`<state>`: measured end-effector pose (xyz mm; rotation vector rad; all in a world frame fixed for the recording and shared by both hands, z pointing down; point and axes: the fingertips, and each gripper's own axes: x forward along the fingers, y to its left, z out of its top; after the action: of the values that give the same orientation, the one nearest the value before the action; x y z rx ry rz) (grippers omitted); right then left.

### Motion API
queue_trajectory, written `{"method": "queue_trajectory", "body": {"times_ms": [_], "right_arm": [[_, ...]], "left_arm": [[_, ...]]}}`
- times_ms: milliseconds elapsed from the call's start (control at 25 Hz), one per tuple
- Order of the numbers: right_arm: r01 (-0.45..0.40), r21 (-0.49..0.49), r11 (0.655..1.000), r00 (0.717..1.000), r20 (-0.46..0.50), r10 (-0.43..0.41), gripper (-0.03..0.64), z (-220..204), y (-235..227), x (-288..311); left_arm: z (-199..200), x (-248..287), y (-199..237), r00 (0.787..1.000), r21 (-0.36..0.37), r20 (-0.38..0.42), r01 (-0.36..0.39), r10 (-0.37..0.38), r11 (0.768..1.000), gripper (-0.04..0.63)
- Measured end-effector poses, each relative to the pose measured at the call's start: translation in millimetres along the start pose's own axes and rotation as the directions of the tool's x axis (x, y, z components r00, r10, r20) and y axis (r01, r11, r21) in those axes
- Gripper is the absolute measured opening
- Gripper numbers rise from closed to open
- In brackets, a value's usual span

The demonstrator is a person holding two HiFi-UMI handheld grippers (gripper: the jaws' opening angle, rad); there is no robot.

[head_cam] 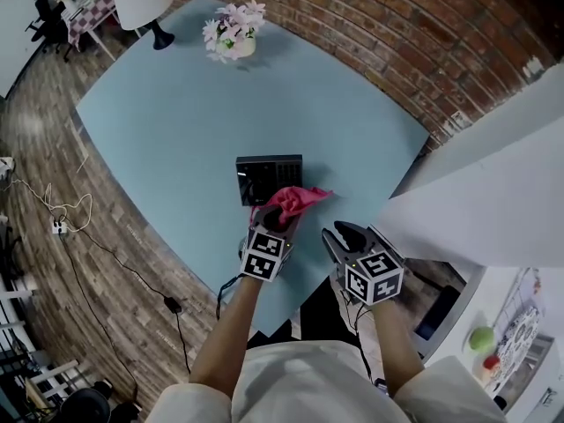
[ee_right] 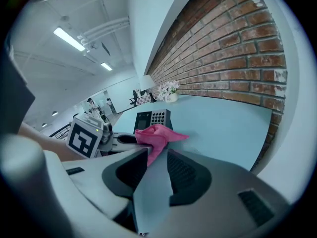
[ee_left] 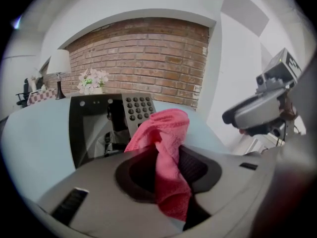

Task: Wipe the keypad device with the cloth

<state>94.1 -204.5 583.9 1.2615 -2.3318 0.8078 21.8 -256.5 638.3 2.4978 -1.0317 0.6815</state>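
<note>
A: Noted: left gripper (ee_left: 168,168) clamped on the cloth (ee_left: 166,128), 1 loose fold flopping ahead of its fingers. The device (head_cam: 269,177) sits just beyond, cloth tip at its near edge.
B: Risks?
A: Thin pinch, so a hard rub could drag the cloth out. The device is unbraced and may skid. The right gripper (ee_right: 154,175) has jaws apart, empty, beside the left.
B: Room?
A: Bare table (head_cam: 167,122) ahead and left of the fingers. Its near edge lies just behind them.

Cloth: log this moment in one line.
left gripper: shut on cloth | cloth: at near edge of keypad device | right gripper: open, empty
</note>
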Motion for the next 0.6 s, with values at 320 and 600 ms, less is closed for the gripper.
{"method": "queue_trajectory", "body": {"times_ms": [320,600], "right_arm": [[0.008,0.002,1.0,1.0,-0.011,-0.008,0.132,-7.2,-0.3,-5.5],[0.02,-0.001,1.0,1.0,-0.004,-0.02,0.132,-3.9,-1.7,-10.5]], "left_arm": [[59.3,-13.9,35.1,0.986,-0.085,0.135,-0.084,0.095,0.993,0.152],[42.9,-18.4,62.0,0.984,-0.117,0.079,-0.152,0.162,0.981,0.155]]}}
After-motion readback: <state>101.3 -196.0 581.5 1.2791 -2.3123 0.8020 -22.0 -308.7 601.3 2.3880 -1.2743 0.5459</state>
